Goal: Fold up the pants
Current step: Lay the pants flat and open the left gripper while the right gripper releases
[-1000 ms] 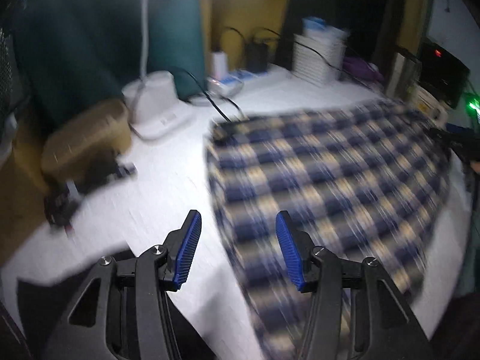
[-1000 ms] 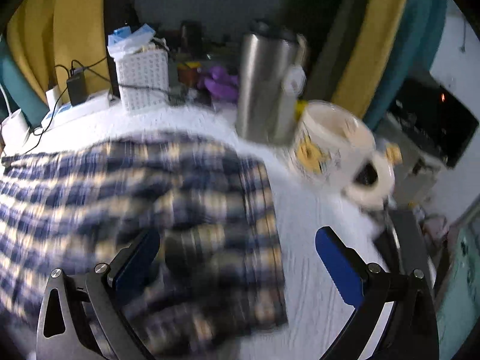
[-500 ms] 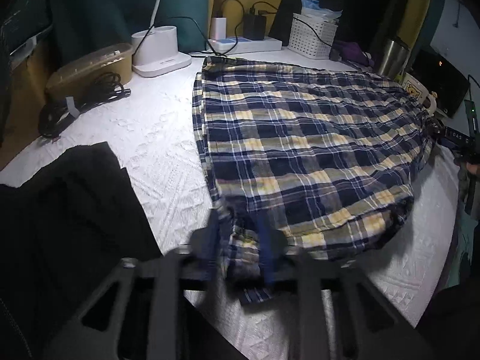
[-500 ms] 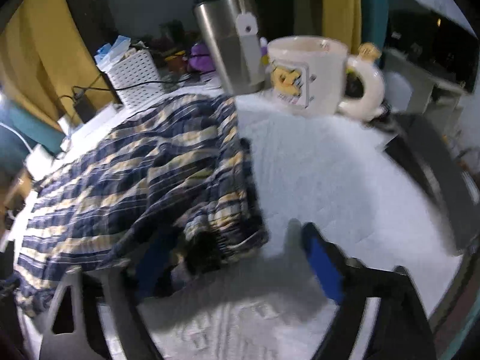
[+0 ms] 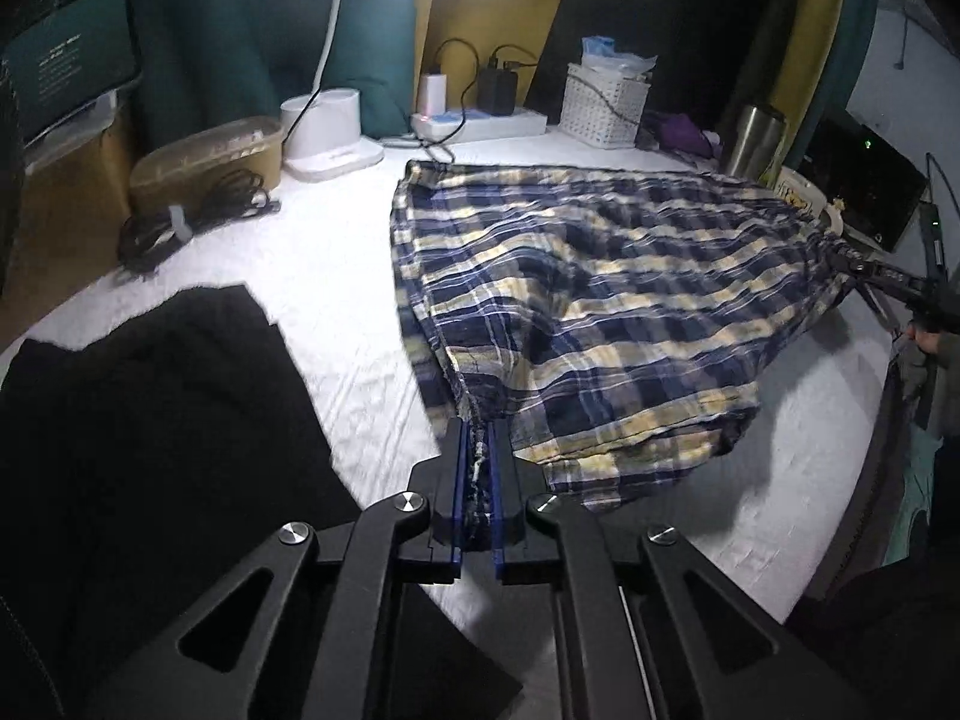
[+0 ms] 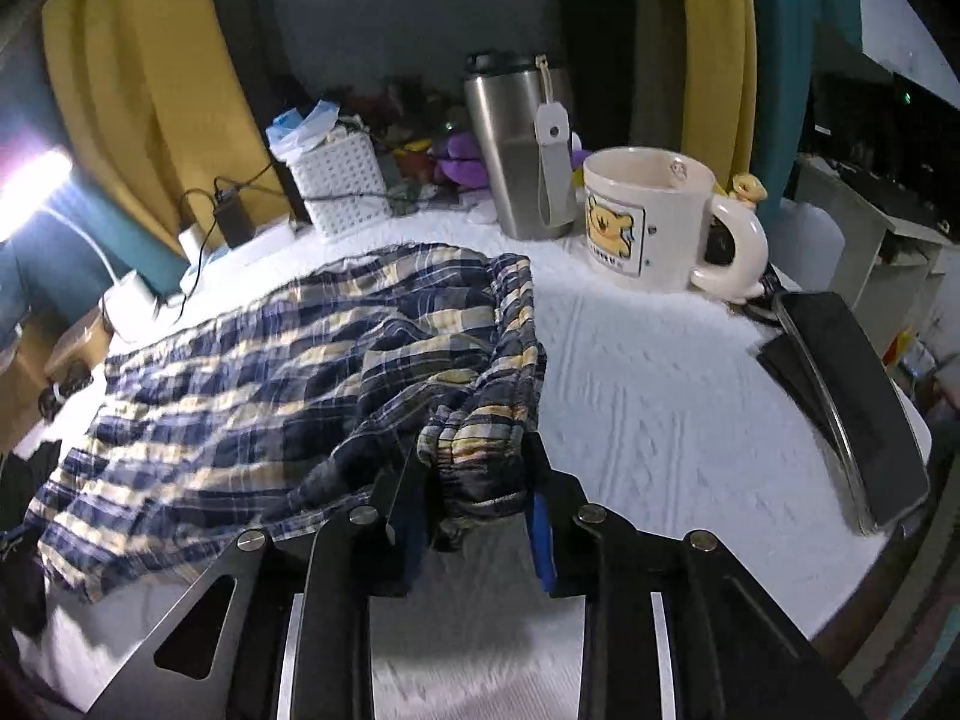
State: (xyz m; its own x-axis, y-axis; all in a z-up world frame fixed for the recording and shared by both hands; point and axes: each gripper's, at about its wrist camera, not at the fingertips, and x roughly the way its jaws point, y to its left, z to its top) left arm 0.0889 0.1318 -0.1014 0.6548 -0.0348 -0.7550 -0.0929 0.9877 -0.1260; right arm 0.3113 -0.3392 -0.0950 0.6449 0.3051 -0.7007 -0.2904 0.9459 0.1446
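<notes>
The blue, yellow and white plaid pants lie spread on the white textured cloth. My left gripper is shut on the pants' near corner edge, which is raised off the cloth. In the right wrist view the pants stretch away to the left. My right gripper is shut on their bunched elastic waistband, with the fabric filling the gap between the blue pads. The right gripper also shows in the left wrist view, at the pants' far right corner.
A black garment lies at the near left. At the back stand a white lamp base, a power strip, a white basket, a steel tumbler and a bear mug. A dark flat device lies at the right edge.
Both grippers have closed on the pants: the left on the near corner, the right on the waistband. The held edges are now lifted and the fabric is pulled taut between them.
</notes>
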